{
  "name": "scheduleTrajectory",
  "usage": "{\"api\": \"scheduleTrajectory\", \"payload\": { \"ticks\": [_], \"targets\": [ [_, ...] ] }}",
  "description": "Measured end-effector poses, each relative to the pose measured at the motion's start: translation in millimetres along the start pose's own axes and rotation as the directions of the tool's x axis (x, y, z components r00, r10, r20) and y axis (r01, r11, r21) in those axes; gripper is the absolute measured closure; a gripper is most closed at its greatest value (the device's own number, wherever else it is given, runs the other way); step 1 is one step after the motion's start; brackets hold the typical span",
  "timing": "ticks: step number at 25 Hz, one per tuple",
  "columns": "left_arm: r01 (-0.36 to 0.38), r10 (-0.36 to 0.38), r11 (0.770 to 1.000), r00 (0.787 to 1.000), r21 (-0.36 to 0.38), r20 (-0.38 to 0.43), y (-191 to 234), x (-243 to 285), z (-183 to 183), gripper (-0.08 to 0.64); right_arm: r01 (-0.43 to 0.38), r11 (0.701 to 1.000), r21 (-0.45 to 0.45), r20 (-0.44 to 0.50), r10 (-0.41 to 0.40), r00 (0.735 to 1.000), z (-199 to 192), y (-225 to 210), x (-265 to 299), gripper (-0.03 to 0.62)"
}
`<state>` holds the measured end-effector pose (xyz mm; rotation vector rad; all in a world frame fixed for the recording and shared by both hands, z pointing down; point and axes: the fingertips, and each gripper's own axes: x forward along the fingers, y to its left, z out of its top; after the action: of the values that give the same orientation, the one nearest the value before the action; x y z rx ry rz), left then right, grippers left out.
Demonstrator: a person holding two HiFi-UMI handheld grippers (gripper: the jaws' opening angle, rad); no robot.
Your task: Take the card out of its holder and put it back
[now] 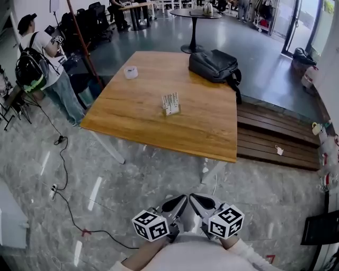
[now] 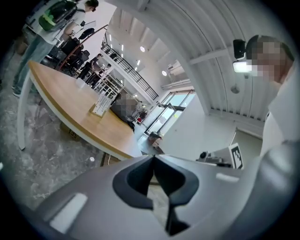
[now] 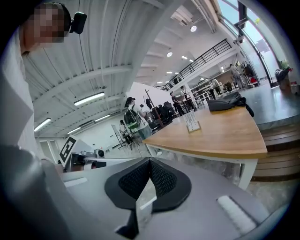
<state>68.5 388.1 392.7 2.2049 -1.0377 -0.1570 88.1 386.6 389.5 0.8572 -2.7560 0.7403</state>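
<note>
**Both claws shut, card not yet reached**

Your left claw [image 1: 179, 202] and right claw [image 1: 197, 201] are each pressed together on nothing, held low and well short of the table's [image 1: 132, 129] near edge. The card [image 1: 171, 109] stands in its holder [image 1: 169, 99] near the table's middle. If you pull with one claw alone, the light holder will likely lift or tip.

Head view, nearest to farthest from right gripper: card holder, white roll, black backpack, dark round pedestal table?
From right gripper:
1. Clear card holder, middle of wooden table.
2. Black backpack, far right, and white roll, far left: too close to call.
3. Dark round pedestal table, background, top.
</note>
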Motion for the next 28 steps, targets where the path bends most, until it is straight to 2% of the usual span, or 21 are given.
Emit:
{"api": "scheduleTrajectory", "payload": {
  "ticks": [4,9,14,21,25,28],
  "targets": [
    [0.008,-0.008,1.0,1.0,0.011,0.013,38,23,57,0.552,0.023,1.0,-0.011,0.024,-0.023,0.999,42,-25,46,0.595],
    [0.054,-0.05,0.995,0.998,0.089,-0.047,72,50,104,0.551,0.06,0.998,0.018,0.067,-0.061,0.996,85,-53,98,0.595],
    [0.079,-0.077,0.997,0.991,0.017,-0.106,99,72,121,0.552,0.081,0.996,0.041,0.044,-0.082,0.996,101,-71,128,0.595],
    [0.037,-0.04,0.998,0.998,-0.06,-0.049,138,95,157,0.552,0.099,0.994,0.05,0.034,-0.101,0.994,119,-104,154,0.595],
    [-0.008,0.007,0.999,1.0,-0.049,-0.011,161,117,182,0.552,0.081,0.995,0.052,0.034,-0.083,0.996,140,-132,171,0.595],
    [-0.015,0.015,1.0,1.0,-0.027,0.002,174,140,204,0.552,0.059,0.997,0.041,0.048,-0.061,0.997,165,-153,185,0.595]
  ]
}}
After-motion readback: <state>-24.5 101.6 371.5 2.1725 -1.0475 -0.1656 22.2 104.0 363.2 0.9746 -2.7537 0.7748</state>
